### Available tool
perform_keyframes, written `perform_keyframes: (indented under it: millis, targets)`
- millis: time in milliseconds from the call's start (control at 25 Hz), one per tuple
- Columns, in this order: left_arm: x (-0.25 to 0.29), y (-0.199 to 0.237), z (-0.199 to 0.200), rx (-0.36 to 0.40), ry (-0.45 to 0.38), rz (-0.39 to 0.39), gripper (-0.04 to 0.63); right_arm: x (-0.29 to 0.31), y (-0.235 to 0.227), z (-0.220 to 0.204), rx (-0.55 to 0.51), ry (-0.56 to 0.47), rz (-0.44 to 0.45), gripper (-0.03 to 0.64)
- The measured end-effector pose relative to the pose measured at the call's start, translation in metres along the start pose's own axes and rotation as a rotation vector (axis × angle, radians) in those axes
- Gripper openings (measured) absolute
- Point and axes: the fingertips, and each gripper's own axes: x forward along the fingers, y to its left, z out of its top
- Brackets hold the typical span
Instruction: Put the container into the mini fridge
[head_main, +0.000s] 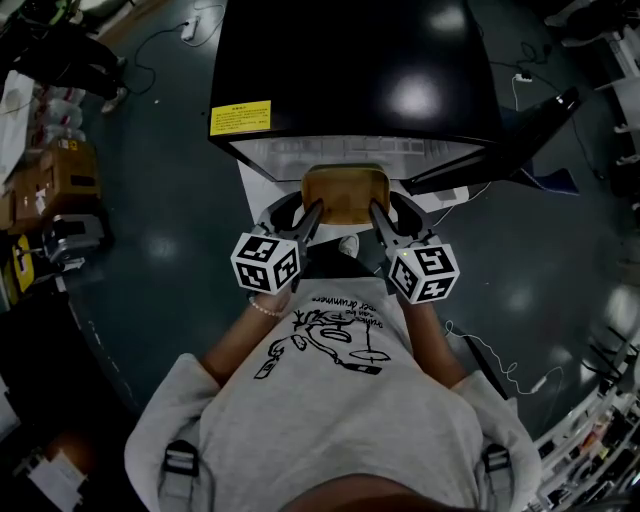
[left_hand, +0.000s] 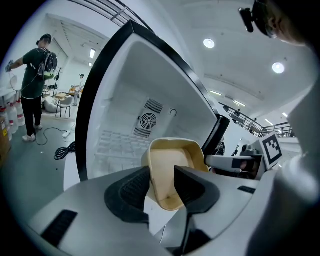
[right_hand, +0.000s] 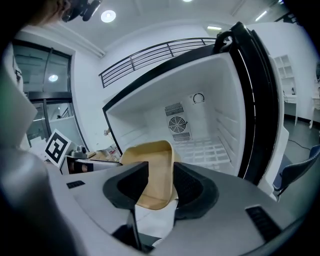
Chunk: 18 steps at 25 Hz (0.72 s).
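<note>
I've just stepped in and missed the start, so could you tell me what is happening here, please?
A person is carrying a tan container with two handheld grippers. The left gripper is clamped on one side wall and the right gripper on the other. The container is held up at the mouth of the mini fridge, whose door stands wide open. It has not been set down yet, and the wire shelf lies just beyond it.

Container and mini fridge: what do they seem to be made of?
The container is tan, matte and thin-walled with rounded corners. It looks like moulded paper fibre or bamboo pulp, though dull plastic is possible. The mini fridge has a glossy black top mirroring ceiling lights, probably painted metal or plastic. Its inner lining looks like smooth white plastic, and the shelf like white-coated wire.
</note>
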Motion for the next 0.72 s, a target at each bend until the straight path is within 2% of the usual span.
perform_keyframes:
  millis: [720]
  targets:
    - [0.024,-0.023,0.005,-0.019,-0.02,0.045,0.163,-0.004,-0.036,0.01,-0.001,0.002,0.048,0.167]
